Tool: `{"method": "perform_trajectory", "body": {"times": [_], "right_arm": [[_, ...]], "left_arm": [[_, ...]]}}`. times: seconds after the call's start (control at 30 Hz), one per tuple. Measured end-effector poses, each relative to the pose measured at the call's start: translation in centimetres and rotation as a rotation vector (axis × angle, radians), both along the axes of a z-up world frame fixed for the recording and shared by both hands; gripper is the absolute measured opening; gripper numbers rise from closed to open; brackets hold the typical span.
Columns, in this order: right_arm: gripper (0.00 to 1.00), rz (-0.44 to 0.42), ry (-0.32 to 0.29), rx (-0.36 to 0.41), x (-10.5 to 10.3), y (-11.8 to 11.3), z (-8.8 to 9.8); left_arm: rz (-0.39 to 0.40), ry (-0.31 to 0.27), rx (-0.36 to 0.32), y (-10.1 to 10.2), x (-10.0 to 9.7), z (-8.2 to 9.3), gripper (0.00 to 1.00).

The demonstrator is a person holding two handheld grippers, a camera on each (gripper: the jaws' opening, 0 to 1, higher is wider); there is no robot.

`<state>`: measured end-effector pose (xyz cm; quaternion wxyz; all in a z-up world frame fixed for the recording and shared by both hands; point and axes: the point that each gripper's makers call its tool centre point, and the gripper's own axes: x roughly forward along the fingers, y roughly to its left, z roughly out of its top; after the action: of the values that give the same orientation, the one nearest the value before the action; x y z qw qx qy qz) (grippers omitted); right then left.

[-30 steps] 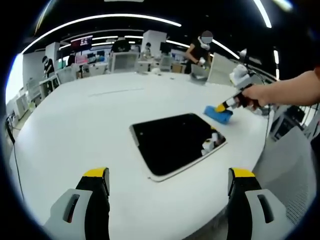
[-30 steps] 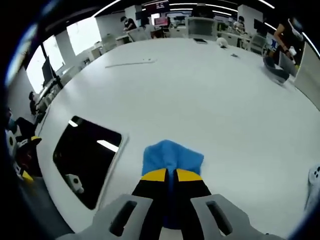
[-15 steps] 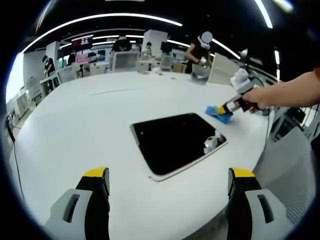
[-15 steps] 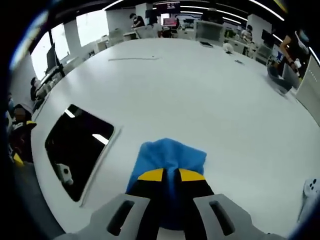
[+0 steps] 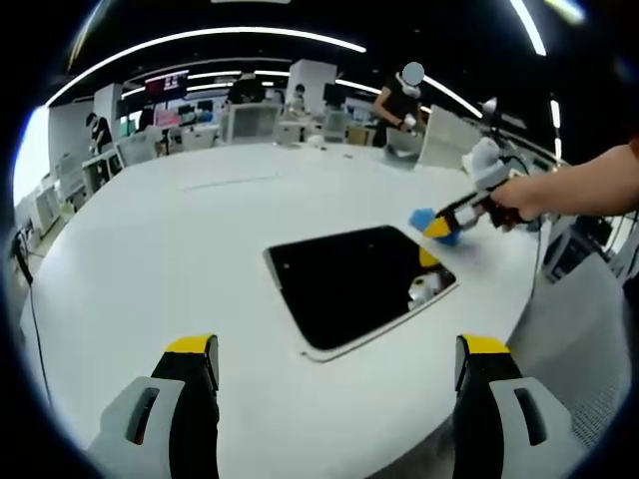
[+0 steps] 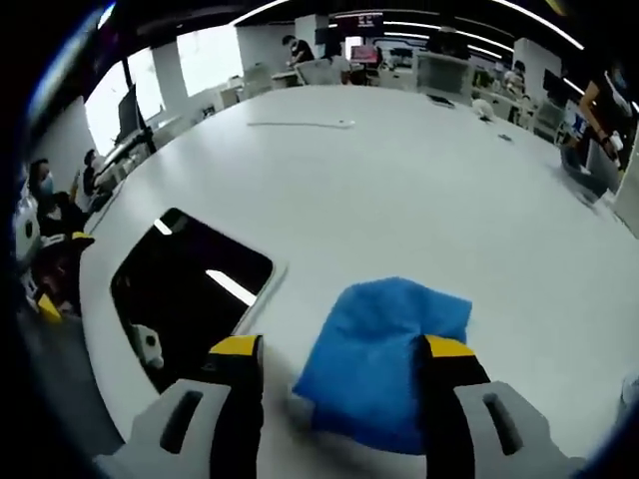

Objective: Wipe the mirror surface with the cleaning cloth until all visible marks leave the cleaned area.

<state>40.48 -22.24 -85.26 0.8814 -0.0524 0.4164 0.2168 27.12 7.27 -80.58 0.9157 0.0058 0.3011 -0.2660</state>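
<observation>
The mirror (image 5: 349,279), a dark rectangle in a thin white frame, lies flat on the round white table (image 5: 180,249). In the right gripper view the mirror (image 6: 185,294) sits left of the blue cleaning cloth (image 6: 384,359). This cloth rests crumpled on the table between the wide-apart jaws of my right gripper (image 6: 341,346), which is open. From the left gripper view, the right gripper (image 5: 439,226) hovers by the mirror's far right corner with the blue cloth (image 5: 423,217) at its tips. My left gripper (image 5: 336,349) is open and holds nothing, near the table's front edge.
A hand and forearm (image 5: 569,190) reach in from the right. A thin long object (image 5: 230,183) lies farther back on the table. Desks, monitors and a standing person (image 5: 399,100) line the room behind. The table edge (image 5: 519,299) curves close to the mirror's right side.
My right gripper's jaws have spread apart and let go of the blue cloth, which now lies between them. That gripper has also shifted slightly toward the mirror's corner.
</observation>
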Motion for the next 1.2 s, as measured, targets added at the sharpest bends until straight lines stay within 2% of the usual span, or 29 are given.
{"method": "perform_trajectory", "body": {"times": [0.13, 0.27, 0.43, 0.6, 0.67, 0.7, 0.8, 0.93, 1.0, 1.2], "right_arm": [[0.71, 0.019, -0.058, 0.061, 0.0, 0.8, 2.1], [0.82, 0.055, -0.101, 0.087, -0.7, 0.8, 3.9], [0.89, 0.077, -0.176, 0.108, -2.5, 0.4, 5.9], [0.96, 0.042, -0.252, 0.143, -4.9, -1.1, 7.5], [0.99, 0.006, -0.279, 0.21, -6.0, -1.3, 8.3], [1.0, 0.016, -0.293, 0.213, -6.9, -1.5, 8.5], [1.0, 0.023, -0.326, 0.155, -8.6, -2.3, 8.6], [1.0, 0.015, -0.341, 0.132, -10.7, -2.8, 8.5], [1.0, 0.057, -0.362, 0.119, -11.5, -2.3, 8.5], [1.0, 0.051, -0.348, 0.109, -12.6, -1.6, 7.3]], "left_arm": [[0.015, -0.005, -0.007, 0.2, 0.1, 0.1, 0.99], [0.017, -0.011, -0.013, 0.1, 0.2, 0.3, 0.99], [0.008, -0.022, -0.03, -0.2, 0.2, 0.6, 0.99], [0.037, -0.041, -0.038, 0.3, 0.3, 1.3, 0.99], [0.046, -0.049, -0.04, 0.6, 0.3, 1.5, 0.99], [0.051, -0.049, -0.039, 0.8, 0.1, 1.6, 0.99], [0.063, -0.057, -0.053, 1.4, -0.2, 1.8, 0.99], [0.058, -0.1, -0.087, 1.5, -0.3, 2.7, 0.99], [0.047, -0.111, -0.076, 1.5, -0.4, 2.8, 0.99], [0.034, -0.094, -0.051, 1.1, -0.6, 1.8, 0.99]]}}
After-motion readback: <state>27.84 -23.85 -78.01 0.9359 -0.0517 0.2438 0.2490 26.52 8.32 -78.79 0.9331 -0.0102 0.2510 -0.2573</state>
